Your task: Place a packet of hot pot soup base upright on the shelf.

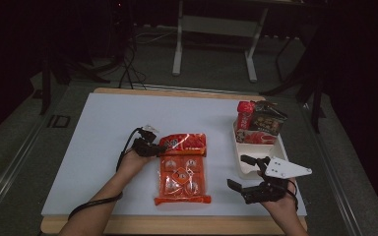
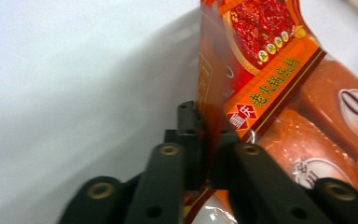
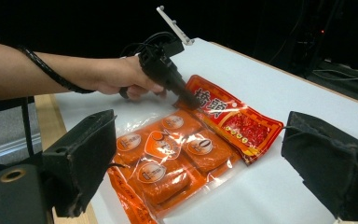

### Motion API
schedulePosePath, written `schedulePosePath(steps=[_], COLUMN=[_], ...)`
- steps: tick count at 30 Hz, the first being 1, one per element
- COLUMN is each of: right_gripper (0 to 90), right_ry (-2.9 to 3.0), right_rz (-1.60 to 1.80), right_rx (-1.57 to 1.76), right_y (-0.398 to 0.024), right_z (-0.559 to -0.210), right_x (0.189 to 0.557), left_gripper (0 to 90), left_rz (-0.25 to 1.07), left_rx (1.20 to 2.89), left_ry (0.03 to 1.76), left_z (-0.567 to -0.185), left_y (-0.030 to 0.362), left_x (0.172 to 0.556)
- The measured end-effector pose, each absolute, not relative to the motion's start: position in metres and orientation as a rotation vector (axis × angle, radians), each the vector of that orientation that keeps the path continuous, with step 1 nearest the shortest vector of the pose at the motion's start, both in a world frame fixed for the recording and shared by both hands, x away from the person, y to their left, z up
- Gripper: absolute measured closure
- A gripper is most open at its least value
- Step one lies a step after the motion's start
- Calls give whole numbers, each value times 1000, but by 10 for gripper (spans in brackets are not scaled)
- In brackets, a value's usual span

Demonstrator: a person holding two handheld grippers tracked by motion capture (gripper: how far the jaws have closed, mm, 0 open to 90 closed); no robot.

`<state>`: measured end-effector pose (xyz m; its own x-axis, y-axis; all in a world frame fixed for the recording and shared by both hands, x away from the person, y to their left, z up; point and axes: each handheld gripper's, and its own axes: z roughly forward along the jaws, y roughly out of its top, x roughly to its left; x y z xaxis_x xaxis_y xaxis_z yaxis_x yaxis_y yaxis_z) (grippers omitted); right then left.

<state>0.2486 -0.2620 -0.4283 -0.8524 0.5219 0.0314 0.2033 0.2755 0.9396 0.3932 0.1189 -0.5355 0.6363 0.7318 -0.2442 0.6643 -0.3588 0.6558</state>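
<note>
Where the high view shows the white table, I see my left gripper at centre frame, its jaws clamped on the left edge of the orange packet. That packet lies flat just below centre, its long axis running up and down the frame, with round-labelled blocks visible through the clear lower portion and a red printed panel at its upper end. In the left gripper view, my two black jaws rise from the bottom edge and meet on the packet's edge at centre frame; that edge is lifted and stands upright between them, while the remainder spreads to the right.

My right gripper sits at lower right of the high view, held by the right hand, with its jaws wide apart and nothing between them. In the right gripper view, the pads stand at the far left and far right of the frame, and between them I see the packet on the table with the left gripper pinching its far edge, held by the left hand.

At right of centre in the high view, a cream tray holds upright snack packages at its upper end, touching one another.
</note>
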Motion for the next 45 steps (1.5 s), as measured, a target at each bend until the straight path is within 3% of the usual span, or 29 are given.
schedulePosePath(steps=[18, 45], right_gripper=[102, 131], right_ry=[2241, 2188], right_rz=[1603, 1599], right_rx=[674, 696], right_y=[-265, -266], right_z=[-427, -421], right_x=[249, 246], left_gripper=[897, 900], left_rz=[334, 410], left_rx=[2073, 1993], left_ry=[972, 714], left_z=[-494, -425], left_y=[111, 106], left_x=[368, 313])
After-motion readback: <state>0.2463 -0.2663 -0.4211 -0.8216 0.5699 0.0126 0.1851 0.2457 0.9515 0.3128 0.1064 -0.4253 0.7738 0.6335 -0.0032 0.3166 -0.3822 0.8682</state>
